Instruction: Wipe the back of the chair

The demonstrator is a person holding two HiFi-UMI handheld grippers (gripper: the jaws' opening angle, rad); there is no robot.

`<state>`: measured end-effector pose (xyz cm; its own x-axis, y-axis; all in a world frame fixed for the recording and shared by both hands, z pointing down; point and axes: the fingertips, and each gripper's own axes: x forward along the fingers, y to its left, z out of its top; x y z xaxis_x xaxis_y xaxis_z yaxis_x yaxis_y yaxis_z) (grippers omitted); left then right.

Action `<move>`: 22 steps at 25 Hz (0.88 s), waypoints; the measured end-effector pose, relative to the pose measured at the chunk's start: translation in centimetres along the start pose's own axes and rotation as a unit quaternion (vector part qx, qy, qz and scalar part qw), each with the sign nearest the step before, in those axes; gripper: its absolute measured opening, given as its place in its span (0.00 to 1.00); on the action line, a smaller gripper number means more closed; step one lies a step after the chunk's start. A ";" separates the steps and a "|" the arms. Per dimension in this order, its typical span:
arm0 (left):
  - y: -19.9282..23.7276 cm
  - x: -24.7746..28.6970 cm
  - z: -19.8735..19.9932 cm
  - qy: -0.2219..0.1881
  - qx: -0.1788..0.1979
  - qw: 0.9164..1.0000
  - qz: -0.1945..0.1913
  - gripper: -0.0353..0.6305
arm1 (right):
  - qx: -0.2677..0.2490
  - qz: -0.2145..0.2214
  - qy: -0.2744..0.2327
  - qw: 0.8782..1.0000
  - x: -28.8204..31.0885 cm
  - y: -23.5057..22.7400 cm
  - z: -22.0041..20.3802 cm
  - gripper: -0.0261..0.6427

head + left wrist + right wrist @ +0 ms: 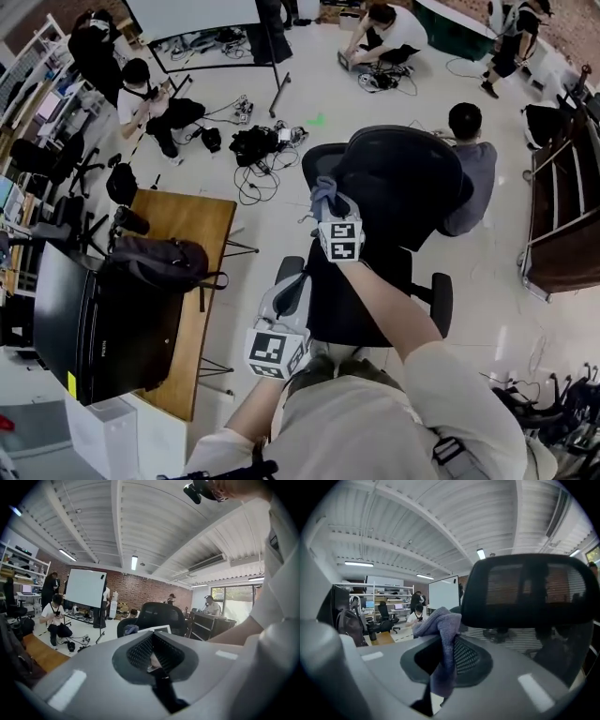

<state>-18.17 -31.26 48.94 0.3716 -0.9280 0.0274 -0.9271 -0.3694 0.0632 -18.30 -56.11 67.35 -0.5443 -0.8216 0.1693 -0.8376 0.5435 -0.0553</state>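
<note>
A black office chair [403, 178] stands in the middle of the head view, its mesh back [525, 592] rising close in front of the right gripper view. My right gripper [323, 199] is at the left edge of the chair back, shut on a blue-grey cloth [443, 634] that hangs down between the jaws. That cloth [323, 192] sticks out past the jaw tips. My left gripper [292, 286] is lower, beside the chair's left armrest, with its jaws shut and nothing in them. In the left gripper view the chair [157, 616] is farther off.
A wooden table [183, 281] at left carries a black backpack [155, 262] and a black monitor [94, 328]. A person [473, 159] sits on the floor just behind the chair. Cables and gear [262, 145] lie on the floor; a shelf unit [562, 216] stands at right.
</note>
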 end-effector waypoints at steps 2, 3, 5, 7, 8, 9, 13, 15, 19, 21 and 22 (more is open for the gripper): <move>0.3 0.3 0.6 0.001 0.003 1.000 0.015 0.08 | -0.004 0.002 0.029 1.000 3.9 -0.2 -1.0 0.11; 0.3 0.4 0.4 0.005 0.004 1.000 0.021 0.08 | -0.004 0.002 0.039 0.999 5.3 -0.6 -1.6 0.11; 0.1 0.5 -0.8 0.019 0.005 0.999 0.027 0.08 | -0.008 -0.001 0.055 0.998 7.2 -1.7 -3.0 0.11; 0.3 0.6 -1.9 0.031 0.007 0.999 0.030 0.08 | -0.008 -0.013 0.064 0.998 8.0 -3.0 -3.8 0.11; 0.6 0.6 -2.0 0.034 0.007 0.999 0.032 0.08 | -0.006 -0.020 0.065 0.998 7.9 -3.6 -3.8 0.11; 0.9 0.5 -1.9 0.034 0.008 0.999 0.033 0.08 | -0.004 -0.029 0.065 0.997 7.6 -4.3 -3.7 0.11; 1.6 0.2 -1.7 0.027 0.006 0.999 0.026 0.08 | 0.008 -0.080 0.062 0.995 3.7 -9.6 -5.0 0.11; 1.0 0.5 -1.7 0.023 0.011 1.000 0.008 0.08 | 0.011 -0.117 0.065 0.991 0.3 -14.2 -6.4 0.11; -1.6 2.8 -1.4 0.016 0.013 0.999 -0.036 0.08 | 0.024 -0.209 0.073 0.975 -7.6 -25.8 -7.8 0.11; -3.3 3.5 -1.9 0.013 0.012 0.998 -0.060 0.08 | 0.037 -0.250 0.072 0.965 -11.5 -30.4 -8.8 0.11; -4.2 3.6 -2.4 0.013 0.012 0.997 -0.070 0.08 | 0.043 -0.264 0.073 0.961 -13.0 -31.9 -9.5 0.11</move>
<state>-12.80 -32.93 51.21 0.4985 -0.8657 0.0450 -0.8667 -0.4968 0.0438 15.93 -61.16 76.26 -0.0359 -0.9429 0.3313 -0.9993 0.0368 -0.0037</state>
